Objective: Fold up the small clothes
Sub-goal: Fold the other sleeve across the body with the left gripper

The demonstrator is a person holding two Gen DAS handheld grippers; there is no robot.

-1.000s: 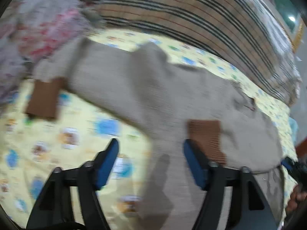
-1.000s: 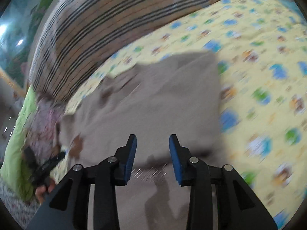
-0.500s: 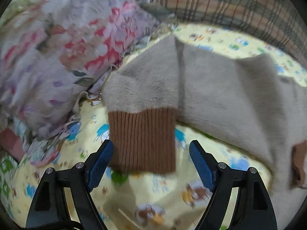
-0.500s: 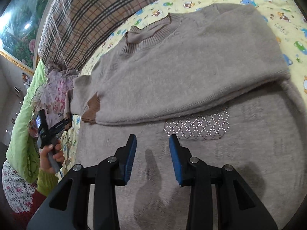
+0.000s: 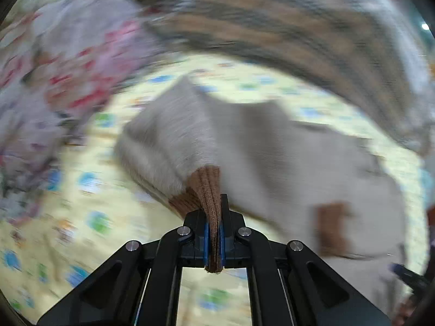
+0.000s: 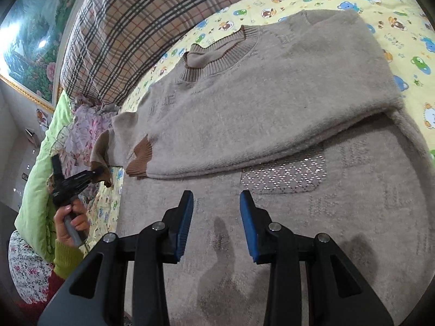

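Beige sweater [image 6: 272,103]: flat on bedsheet [image 6: 402,5], one sleeve folded across.
Left gripper [image 5: 214,233]: clamped on brown cuff [image 5: 209,190]; carry it across the chest, keeping the sleeve taut.
Right gripper [image 6: 216,224]: parted, empty, above the hem.

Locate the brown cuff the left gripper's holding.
Left wrist view: the brown ribbed cuff sits clamped at the left gripper, bottom centre, with the beige sleeve rising behind it. Right wrist view puts it far left, beside the floral fabric.
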